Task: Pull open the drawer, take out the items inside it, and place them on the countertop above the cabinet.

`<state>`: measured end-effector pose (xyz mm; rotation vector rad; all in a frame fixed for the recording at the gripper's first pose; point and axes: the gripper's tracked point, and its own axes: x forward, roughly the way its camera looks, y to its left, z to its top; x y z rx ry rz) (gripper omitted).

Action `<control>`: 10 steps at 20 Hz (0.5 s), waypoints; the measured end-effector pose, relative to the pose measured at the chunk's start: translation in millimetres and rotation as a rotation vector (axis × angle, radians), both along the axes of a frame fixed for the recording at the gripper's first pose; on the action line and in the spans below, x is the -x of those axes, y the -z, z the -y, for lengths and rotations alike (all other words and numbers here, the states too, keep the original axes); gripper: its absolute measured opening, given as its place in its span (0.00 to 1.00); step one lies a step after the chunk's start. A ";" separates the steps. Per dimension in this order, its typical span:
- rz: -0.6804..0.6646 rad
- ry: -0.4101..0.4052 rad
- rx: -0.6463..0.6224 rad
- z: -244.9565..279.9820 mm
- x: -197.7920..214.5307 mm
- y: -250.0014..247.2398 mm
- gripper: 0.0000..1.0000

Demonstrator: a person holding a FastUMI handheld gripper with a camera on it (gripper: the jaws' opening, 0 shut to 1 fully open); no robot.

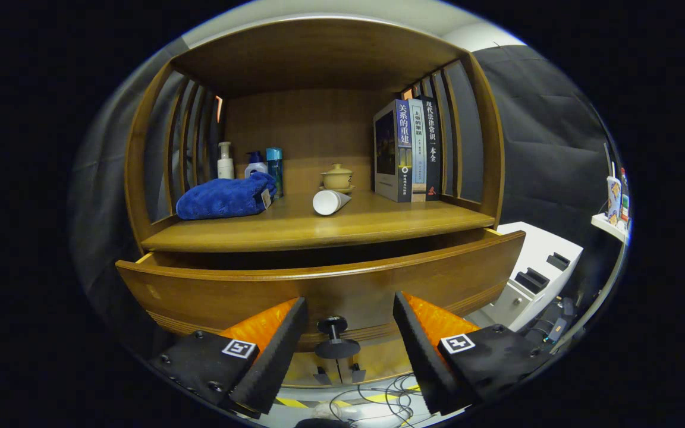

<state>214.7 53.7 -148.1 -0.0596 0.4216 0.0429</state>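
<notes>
The wooden cabinet's desk [295, 229] carries a row of things under its arched top. Furthest left, a rumpled dark blue towel [223, 198] lies near the slatted left wall. Behind it stand a white pump bottle [225, 161], a white bottle with a blue pump top [254, 164] and a slim teal bottle [275, 169], close together at the back. To their right a small yellow-green lidded tea bowl on its saucer [337, 178] sits against the back panel, and just in front of it a white tube [329, 202] lies on its side, its round end facing forward. Further right, three upright books [409, 151] lean against the slatted right wall.

Below the desk, the curved brown wooden drawer [319, 285] is pulled partly out, with a dark gap between its front panel and the desk edge; what lies inside cannot be seen from here. A round black knob [334, 339] juts from the lower middle of the drawer front.

The gripper [349, 345] is held low before the drawer, its jaws spread wide, the black-and-orange fingers [271, 345] standing either side of the knob without touching it. The knob sits between them, apart from both.

Right of the cabinet stands a white unit with black recesses [536, 276], and cables [378, 395] trail over the floor below.
</notes>
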 end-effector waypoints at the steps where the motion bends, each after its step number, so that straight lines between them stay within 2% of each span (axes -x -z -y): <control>1: -0.003 0.004 -0.001 -1.7 -6.8 1.8 0.97; 6: -0.004 0.014 0.013 -7.3 -35.0 6.5 0.97; 10: -0.004 -0.026 0.015 -9.6 -38.7 8.2 0.96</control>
